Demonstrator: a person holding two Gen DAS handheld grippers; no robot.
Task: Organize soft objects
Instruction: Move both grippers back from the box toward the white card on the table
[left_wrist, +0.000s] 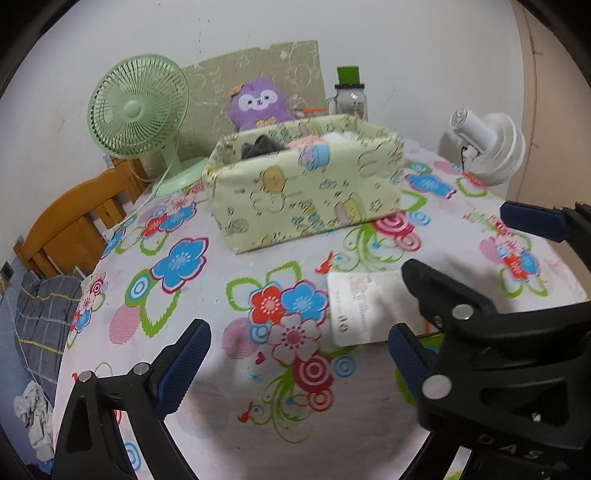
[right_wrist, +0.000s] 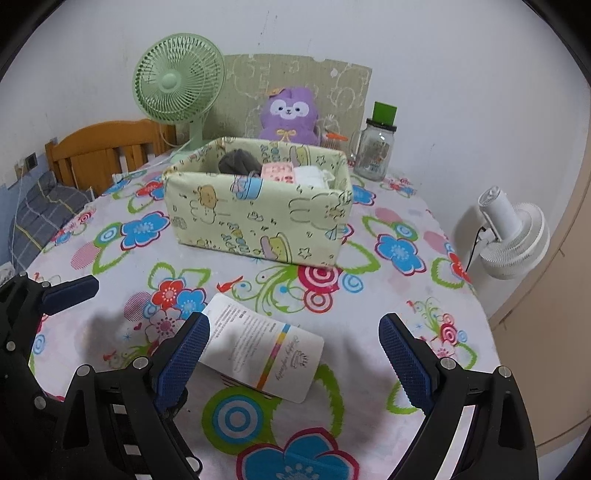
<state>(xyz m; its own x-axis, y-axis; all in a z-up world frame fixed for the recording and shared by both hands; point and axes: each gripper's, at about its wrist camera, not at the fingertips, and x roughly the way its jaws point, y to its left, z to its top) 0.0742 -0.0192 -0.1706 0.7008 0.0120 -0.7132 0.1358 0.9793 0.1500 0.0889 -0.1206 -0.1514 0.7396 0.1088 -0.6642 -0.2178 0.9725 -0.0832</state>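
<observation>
Right wrist view: right gripper (right_wrist: 293, 363) fingers wide, empty, poised over white soft pack (right_wrist: 264, 349) flat on floral tabletop (right_wrist: 388, 295), near fabric box (right_wrist: 258, 221). Left gripper (left_wrist: 295, 354) wide too, empty. Reach step; next, probably lower, straddle pack, close gently.

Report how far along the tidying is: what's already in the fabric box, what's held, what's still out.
Done: the fabric box already holds a grey cloth, a pink item and something white. In hand: nothing; the right gripper and left gripper are both open and empty. Left: the white packet lies on the tablecloth between the right gripper's fingers, and the purple plush toy sits behind the box.
</observation>
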